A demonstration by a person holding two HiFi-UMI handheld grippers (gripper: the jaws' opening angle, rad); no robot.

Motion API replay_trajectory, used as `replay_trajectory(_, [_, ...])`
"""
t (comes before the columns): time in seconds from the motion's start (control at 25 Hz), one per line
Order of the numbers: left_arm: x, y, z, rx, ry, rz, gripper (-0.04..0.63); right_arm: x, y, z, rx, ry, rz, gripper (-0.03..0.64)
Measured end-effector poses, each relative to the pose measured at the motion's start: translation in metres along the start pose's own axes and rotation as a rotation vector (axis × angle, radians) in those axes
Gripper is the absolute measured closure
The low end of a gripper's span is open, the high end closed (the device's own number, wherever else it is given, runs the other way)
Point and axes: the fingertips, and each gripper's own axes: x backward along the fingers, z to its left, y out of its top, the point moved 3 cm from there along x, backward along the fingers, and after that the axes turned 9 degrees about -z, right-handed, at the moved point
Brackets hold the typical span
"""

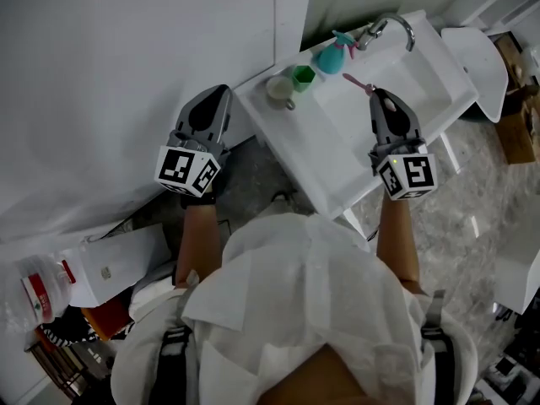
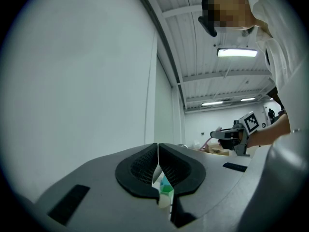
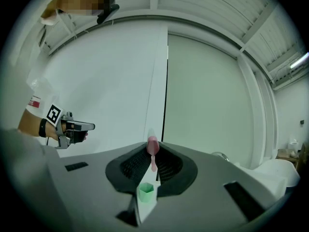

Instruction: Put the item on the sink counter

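Toothbrush (image 3: pixel 152 151), pink, is clamped in the right gripper (image 1: pixel 376 98) above the sink (image 1: pixel 447 74); only that gripper's view shows the grip. Left gripper (image 1: pixel 215 95) is closed on nothing. The green cup (image 1: pixel 303 76) on the counter (image 1: pixel 278 121) looks empty.

The toothbrush (image 1: pixel 356 83) is slim and pink, with a paler head. It is clamped by its near end in the right tongs (image 1: pixel 373 92) and sticks out toward the far left, held in the air above the basin (image 1: pixel 380 129). The bench (image 1: pixel 333 171) is white and lies slantwise, with its tap (image 1: pixel 396 25) at the far end.
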Motion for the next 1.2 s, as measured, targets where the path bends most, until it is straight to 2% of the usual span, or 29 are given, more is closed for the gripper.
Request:
replay_trajectory(0.28, [0.003,-0.007,0.011,-0.009,0.065,0.007,0.575,-0.039,-0.025,0.003,-0.012,0.114,0.049,0.591])
replay_trajectory(0.44, [0.000,-0.014,0.013,-0.013,0.089,0.024,0.575,-0.060,-0.049,0.001,-0.071,0.156,0.087,0.591])
replay_trajectory(0.64, [-0.003,-0.025,0.016,-0.014,0.111,0.045,0.575,-0.085,-0.083,0.006,-0.084,0.214,0.155,0.591])
replay_trajectory(1.2, [-0.008,-0.041,0.022,-0.006,0.139,0.084,0.575,-0.131,-0.175,0.023,-0.086,0.291,0.345,0.591])
